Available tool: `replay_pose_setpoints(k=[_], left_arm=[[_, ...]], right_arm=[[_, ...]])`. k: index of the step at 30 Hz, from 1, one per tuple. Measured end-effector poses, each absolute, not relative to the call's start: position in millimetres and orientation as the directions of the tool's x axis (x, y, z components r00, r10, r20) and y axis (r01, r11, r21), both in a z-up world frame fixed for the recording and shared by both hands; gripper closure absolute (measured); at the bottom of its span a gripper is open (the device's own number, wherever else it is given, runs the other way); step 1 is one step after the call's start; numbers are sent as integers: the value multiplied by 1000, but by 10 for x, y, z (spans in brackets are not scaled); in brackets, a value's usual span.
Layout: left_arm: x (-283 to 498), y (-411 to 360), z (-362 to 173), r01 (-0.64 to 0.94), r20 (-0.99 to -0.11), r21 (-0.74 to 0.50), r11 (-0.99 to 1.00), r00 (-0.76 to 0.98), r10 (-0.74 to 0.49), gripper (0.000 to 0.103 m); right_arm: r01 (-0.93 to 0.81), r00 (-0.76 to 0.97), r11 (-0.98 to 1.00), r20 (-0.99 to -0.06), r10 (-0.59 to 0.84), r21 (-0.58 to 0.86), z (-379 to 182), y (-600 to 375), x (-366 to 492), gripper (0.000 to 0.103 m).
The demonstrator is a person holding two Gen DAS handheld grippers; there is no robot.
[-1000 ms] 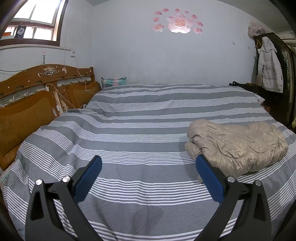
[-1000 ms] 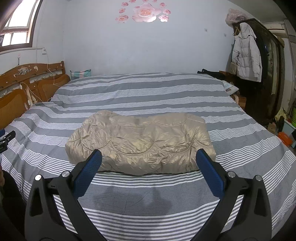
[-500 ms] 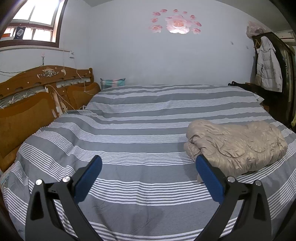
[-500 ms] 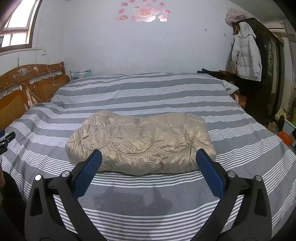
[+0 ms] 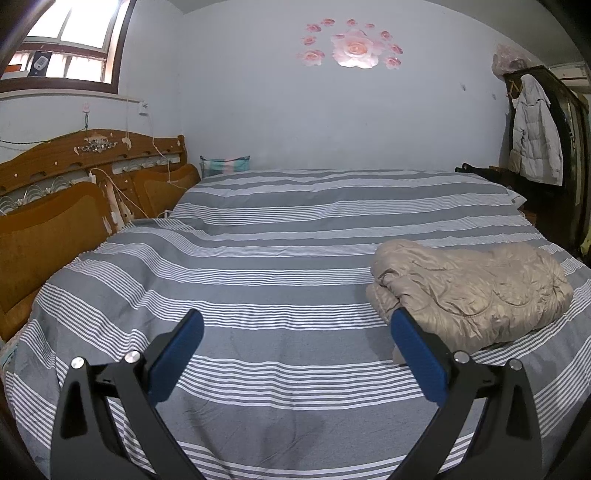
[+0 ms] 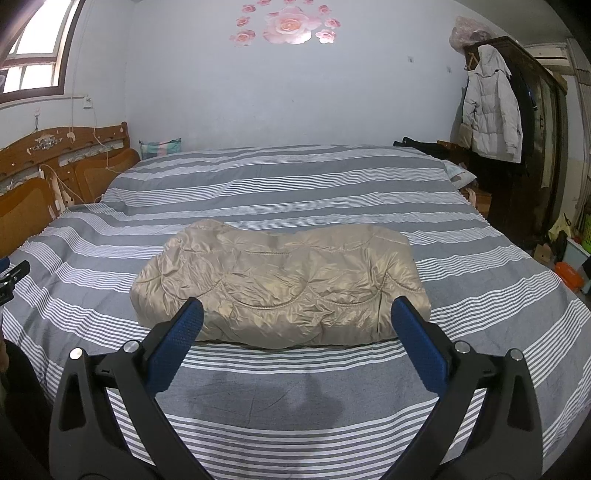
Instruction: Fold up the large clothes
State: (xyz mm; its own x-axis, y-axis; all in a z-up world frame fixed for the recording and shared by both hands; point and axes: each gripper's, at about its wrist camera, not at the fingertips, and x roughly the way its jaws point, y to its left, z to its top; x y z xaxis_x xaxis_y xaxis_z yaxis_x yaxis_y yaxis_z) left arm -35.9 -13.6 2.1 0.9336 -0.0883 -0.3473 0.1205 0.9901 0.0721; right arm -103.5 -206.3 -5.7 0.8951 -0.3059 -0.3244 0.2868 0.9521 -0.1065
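Right wrist view: the jacket [image 6: 280, 284], beige and quilted, is seen folded into a compact bundle, lying flat on the striped bed [image 6: 295, 184] at centre frame. The right gripper [image 6: 295, 317] is held released, its blue pads spread wide, at 6 o'clock of the bundle; nothing is gripped, and the pads are held above the cover, apart from the jacket's near edge. A dark shadow is cast on the cover just below the gripper. A pale coat [image 6: 489, 107] is hung on a dark wardrobe at 2 o'clock; a headboard [image 6: 62, 162] is seen at 9 o'clock; a rose decal [image 6: 286, 24] is stuck on the wall at 12 o'clock.

Left wrist view: the left gripper [image 5: 295, 328] is likewise released, pads wide, nothing between them but bare cover. The jacket [image 5: 472, 291] is placed at 3 o'clock, its near corner partly hidden behind the right-hand pad; contact cannot be told.
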Motion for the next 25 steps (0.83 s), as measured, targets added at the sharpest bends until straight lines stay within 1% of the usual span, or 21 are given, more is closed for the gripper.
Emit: replay_pose_setpoints(k=[25], left_arm=[[-365, -104, 32, 135, -346, 57, 989, 932, -108, 2]], right_arm=[[289, 896, 952, -321, -307, -105, -67, -2054, -1027, 3]])
